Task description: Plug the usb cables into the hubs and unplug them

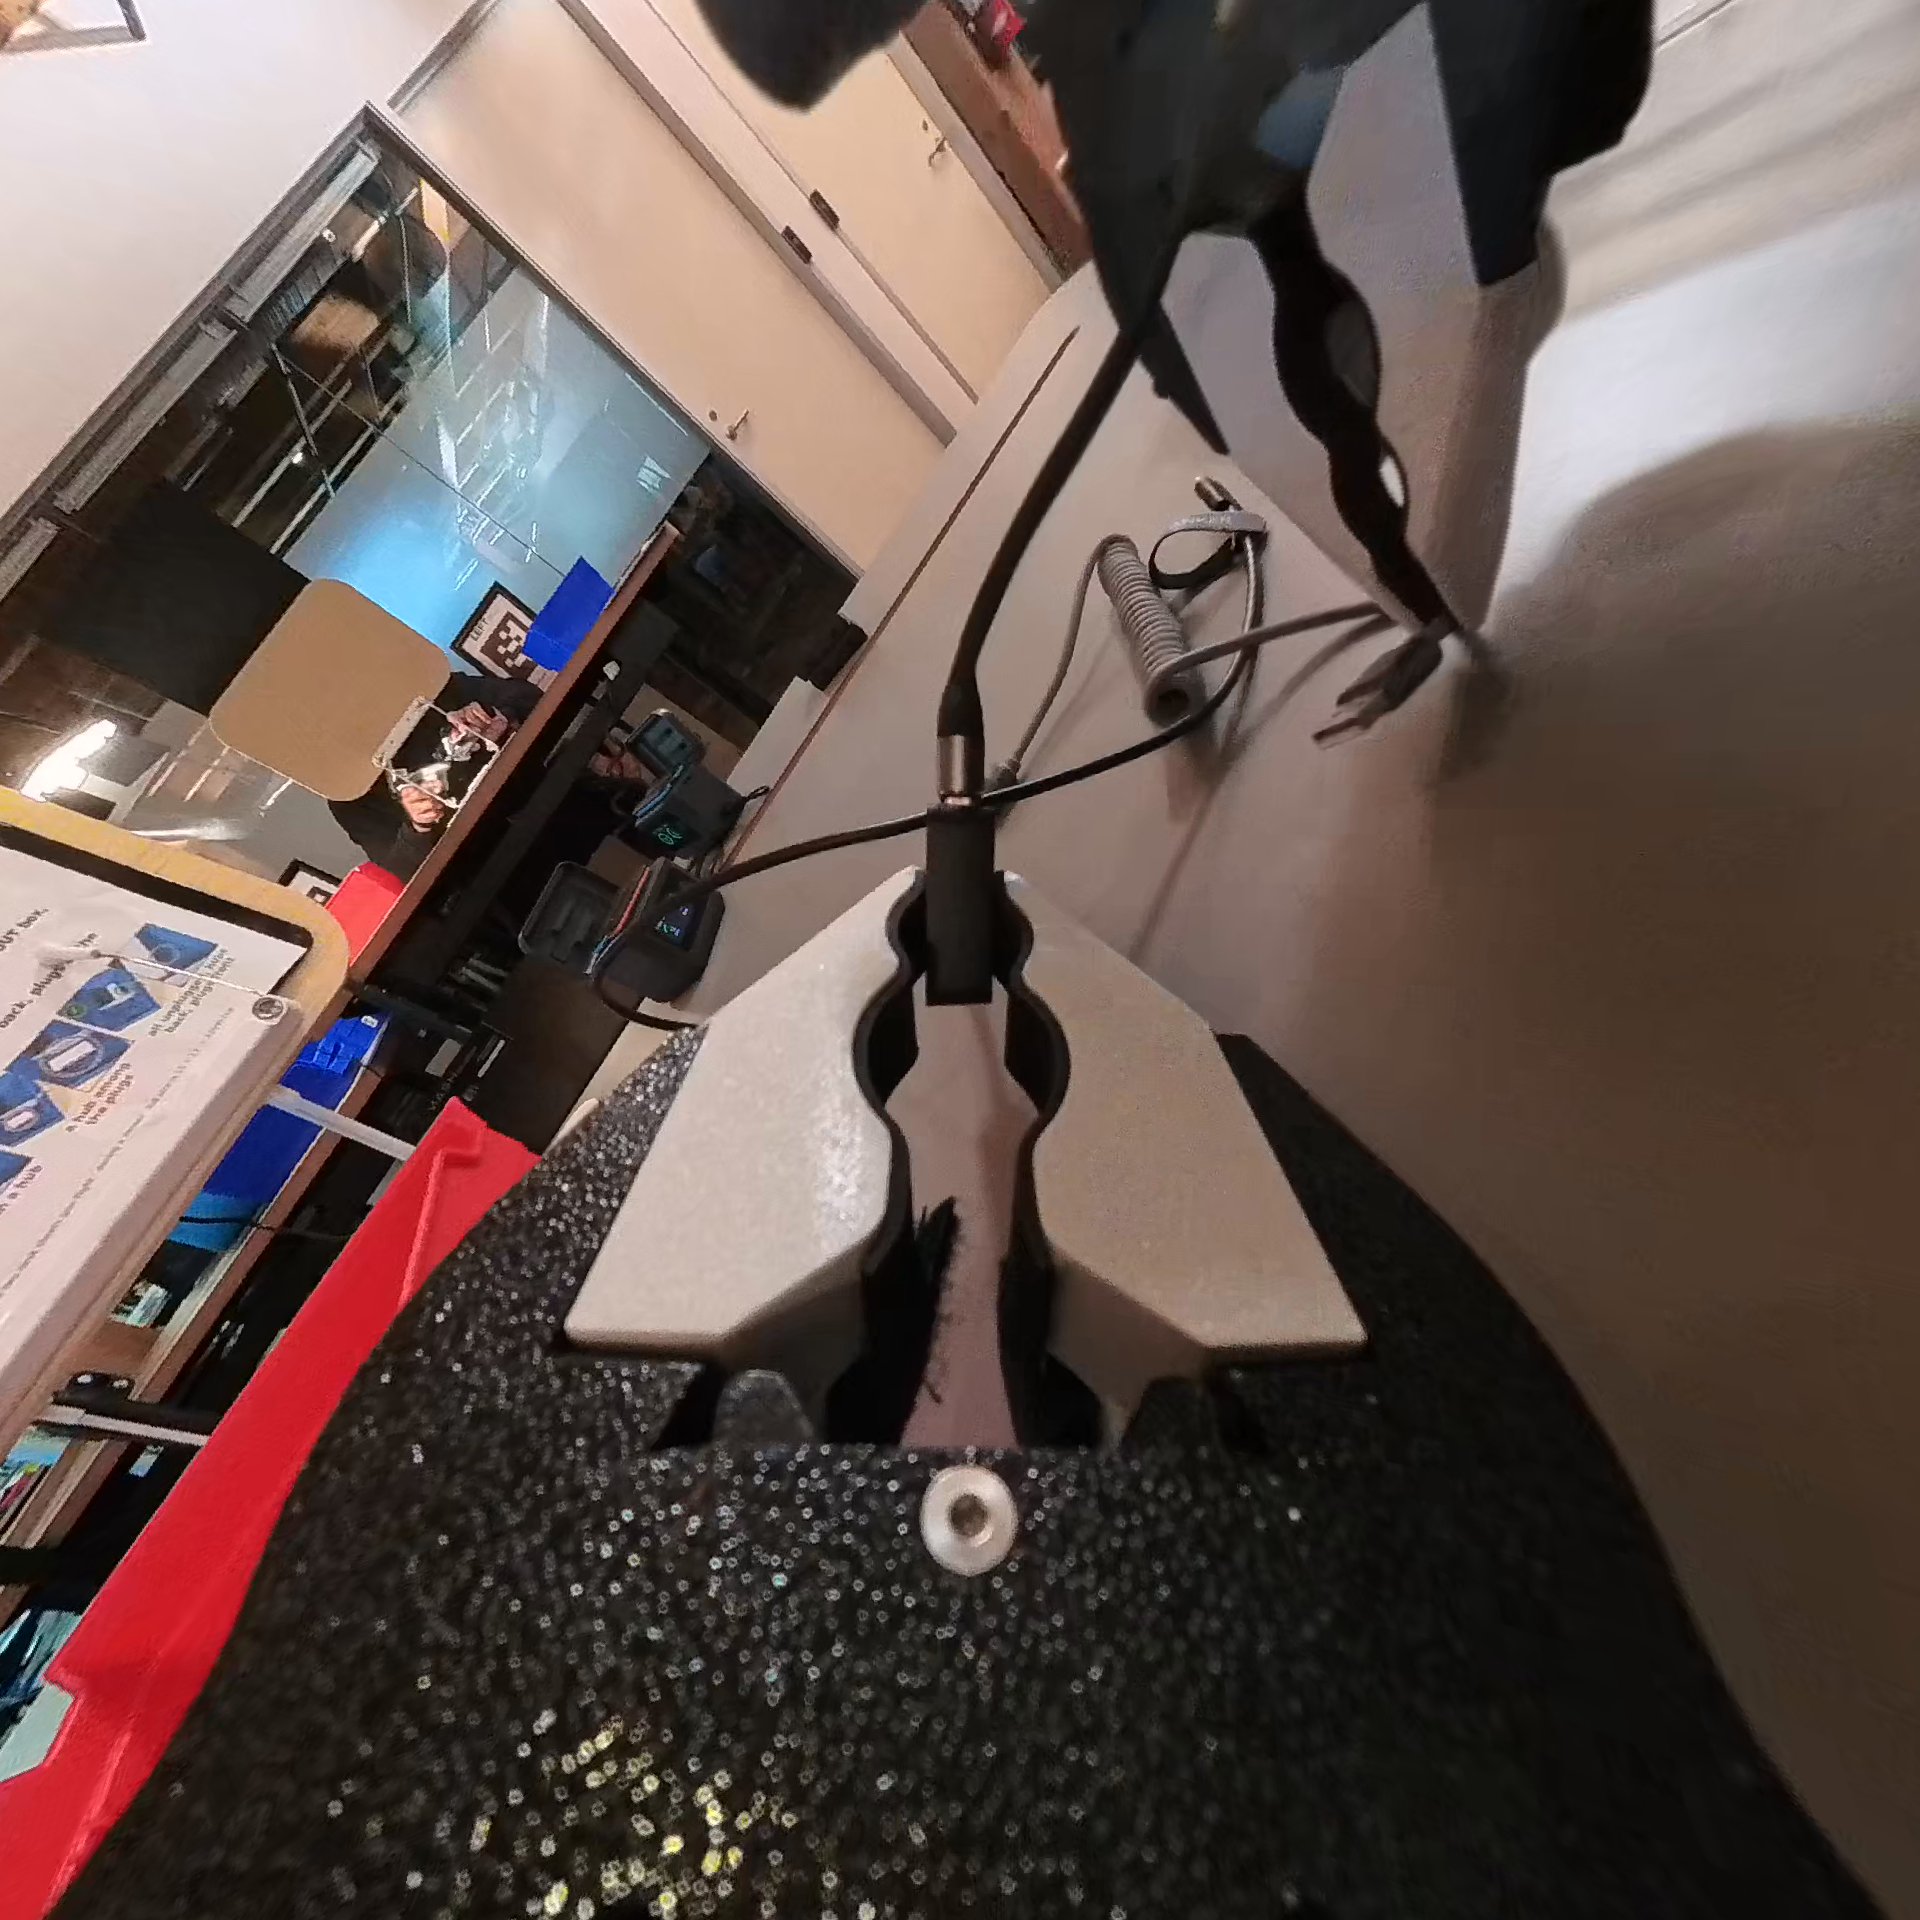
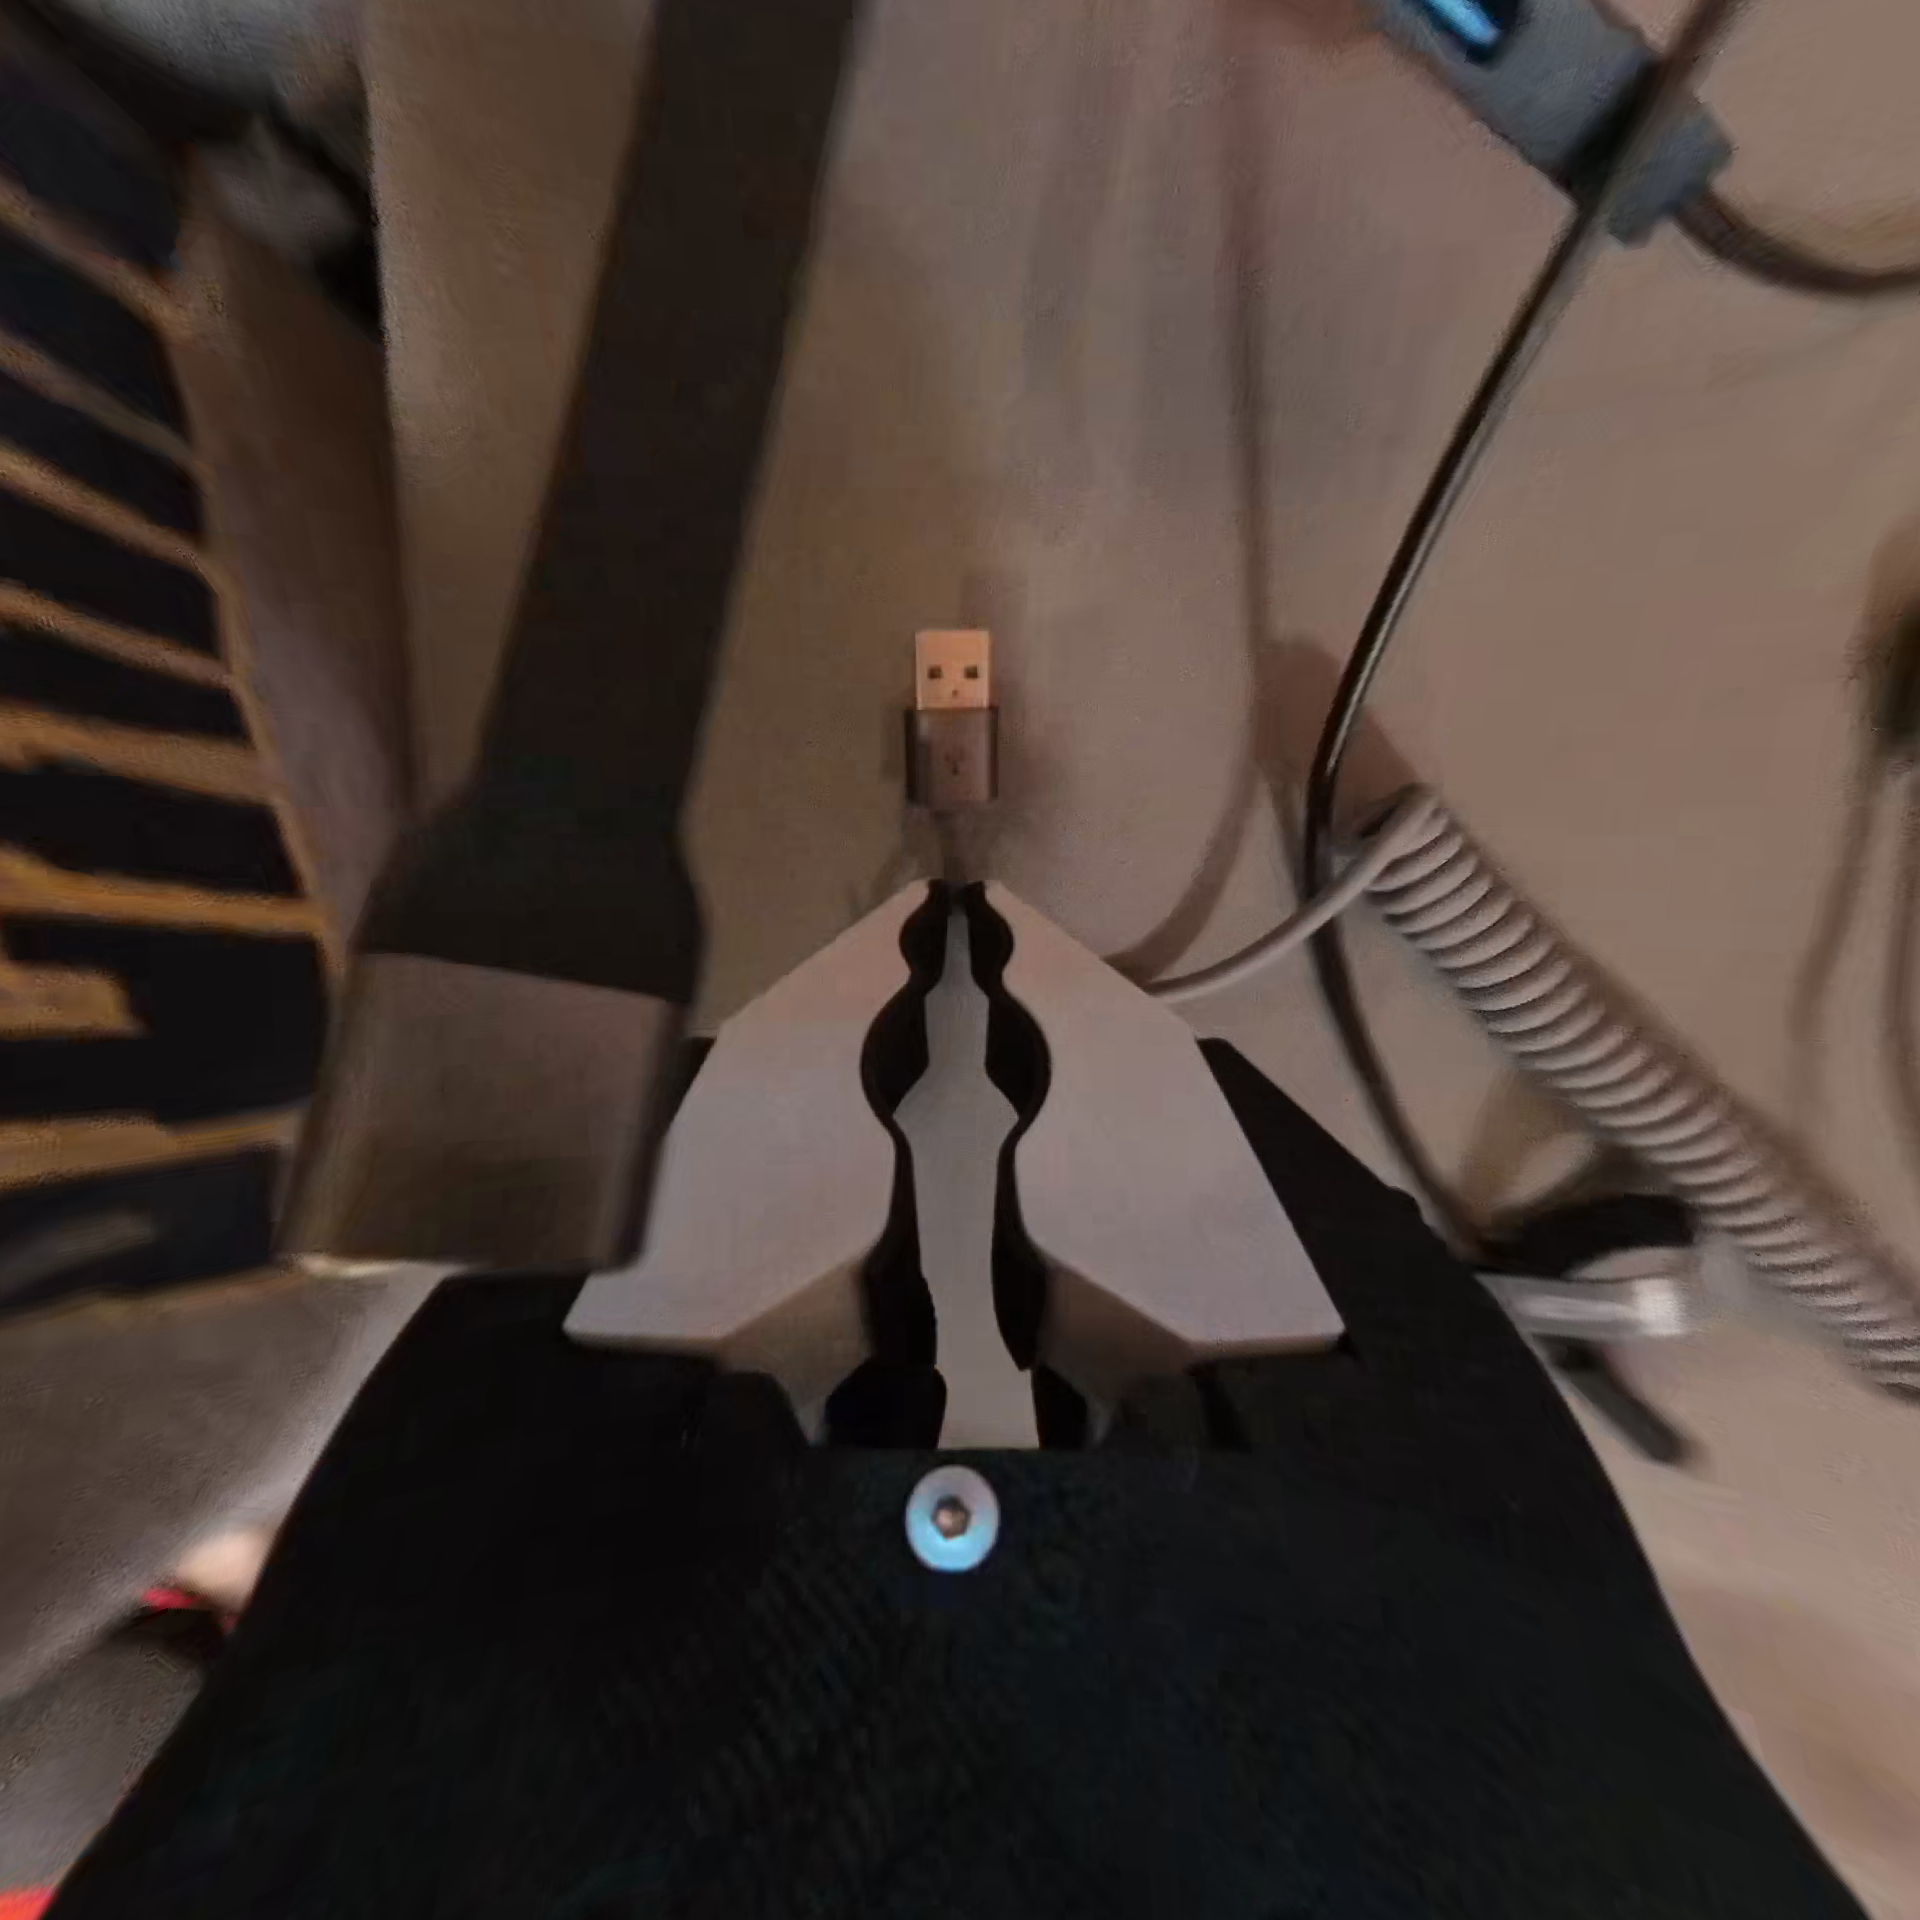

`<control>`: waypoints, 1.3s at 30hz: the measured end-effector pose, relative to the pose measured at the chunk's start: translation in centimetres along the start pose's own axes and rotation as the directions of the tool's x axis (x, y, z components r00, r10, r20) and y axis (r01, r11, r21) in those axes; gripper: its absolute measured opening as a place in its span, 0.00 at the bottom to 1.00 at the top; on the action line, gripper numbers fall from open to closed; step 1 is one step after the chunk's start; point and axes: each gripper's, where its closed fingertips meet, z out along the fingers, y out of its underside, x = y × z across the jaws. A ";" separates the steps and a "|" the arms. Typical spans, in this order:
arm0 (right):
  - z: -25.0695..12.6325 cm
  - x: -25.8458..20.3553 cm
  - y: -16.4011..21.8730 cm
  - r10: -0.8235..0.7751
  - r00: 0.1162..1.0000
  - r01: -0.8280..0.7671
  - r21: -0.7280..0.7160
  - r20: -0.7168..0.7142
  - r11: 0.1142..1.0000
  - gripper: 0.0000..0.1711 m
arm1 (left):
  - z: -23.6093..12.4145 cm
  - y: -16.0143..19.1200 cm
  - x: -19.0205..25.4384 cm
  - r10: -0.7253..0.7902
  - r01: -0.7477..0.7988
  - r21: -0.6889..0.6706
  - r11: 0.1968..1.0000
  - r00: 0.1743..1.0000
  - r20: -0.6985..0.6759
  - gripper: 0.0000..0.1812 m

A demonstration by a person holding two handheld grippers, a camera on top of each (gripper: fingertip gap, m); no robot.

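In the left wrist view my left gripper (image 1: 961, 935) is shut on a slim black hub (image 1: 961, 894), seen edge-on above the grey table. A black cable (image 1: 997, 540) with a metal collar rises from the hub's far end. My right gripper (image 2: 956, 894) is shut on a grey cable just behind its USB plug (image 2: 952, 717), which points forward, bare and free. In the right wrist view the hub (image 2: 1527, 73) shows at the top right, apart from the plug. The right gripper (image 1: 1429, 623) also shows far off in the left wrist view, holding the plug (image 1: 1387, 675) low over the table.
A grey coiled cable (image 1: 1143, 623) (image 2: 1558, 1039) lies on the table (image 1: 1558, 935) beside a thin black cable (image 2: 1382, 623). A red bin (image 1: 260, 1507) and a board with pictures (image 1: 104, 1091) stand at the left. Black boxes (image 1: 644, 925) sit at the table's far edge. A person sits beyond at another table.
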 end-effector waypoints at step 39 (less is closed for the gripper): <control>-0.1 0.9 -2.9 0.228 0.973 -0.214 -0.247 0.029 0.945 0.01 | 2.5 -0.7 4.6 0.430 -0.437 -0.033 0.899 0.894 -0.121 0.05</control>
